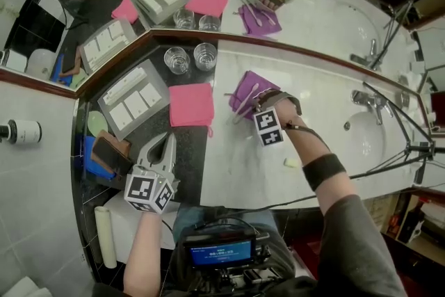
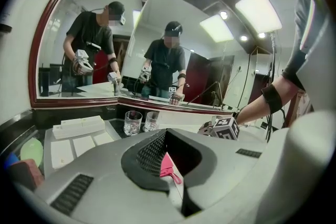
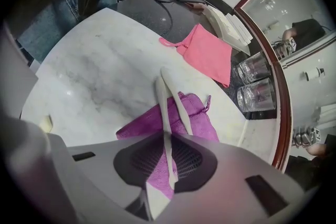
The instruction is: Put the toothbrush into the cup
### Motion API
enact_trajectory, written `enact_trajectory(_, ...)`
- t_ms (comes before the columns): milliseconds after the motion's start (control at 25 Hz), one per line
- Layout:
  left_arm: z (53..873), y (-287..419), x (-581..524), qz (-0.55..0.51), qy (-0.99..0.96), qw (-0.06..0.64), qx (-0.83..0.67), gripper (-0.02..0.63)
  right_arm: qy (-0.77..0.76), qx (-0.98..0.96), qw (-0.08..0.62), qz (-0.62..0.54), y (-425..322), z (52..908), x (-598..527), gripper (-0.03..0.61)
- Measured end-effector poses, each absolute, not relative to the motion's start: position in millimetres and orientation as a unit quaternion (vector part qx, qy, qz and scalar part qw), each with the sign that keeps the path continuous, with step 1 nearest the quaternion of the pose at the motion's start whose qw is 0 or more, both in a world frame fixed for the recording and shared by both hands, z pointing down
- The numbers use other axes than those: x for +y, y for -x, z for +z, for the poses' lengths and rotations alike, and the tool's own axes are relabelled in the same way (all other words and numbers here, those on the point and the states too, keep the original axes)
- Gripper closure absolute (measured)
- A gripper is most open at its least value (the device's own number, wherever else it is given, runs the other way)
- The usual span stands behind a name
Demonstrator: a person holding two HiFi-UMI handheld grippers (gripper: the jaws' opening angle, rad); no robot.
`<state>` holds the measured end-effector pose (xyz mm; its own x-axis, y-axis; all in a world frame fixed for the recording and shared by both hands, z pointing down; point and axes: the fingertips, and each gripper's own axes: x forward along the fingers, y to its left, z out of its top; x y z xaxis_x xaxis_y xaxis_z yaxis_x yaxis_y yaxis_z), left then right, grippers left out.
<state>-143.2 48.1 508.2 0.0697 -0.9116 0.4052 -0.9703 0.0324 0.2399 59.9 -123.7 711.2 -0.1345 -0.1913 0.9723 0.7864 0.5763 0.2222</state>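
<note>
Slim white plastic toothbrush [image 3: 164, 113] lies flat on a purple cloth [image 3: 200, 116], forming a narrow V with a second identical brush [image 3: 182, 113]. In the head view, one clear glass cup [image 1: 176, 60] and its twin [image 1: 205, 55] stand upright, side by side, at the brushes' 10 o'clock.

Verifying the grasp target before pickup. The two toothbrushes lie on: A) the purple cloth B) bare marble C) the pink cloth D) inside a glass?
A: the right gripper view shows both toothbrushes lying across the purple cloth, while the pink cloth lies apart from them.
</note>
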Motion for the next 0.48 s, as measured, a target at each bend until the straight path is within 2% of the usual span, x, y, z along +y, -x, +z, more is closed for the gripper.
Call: enact_trajectory(480, 497, 141, 49, 0.058, -0.695, 0.227, -0.679, 0.613, 0.2, -0.689, 0.593, -0.365, -45, 676, -115, 0.5)
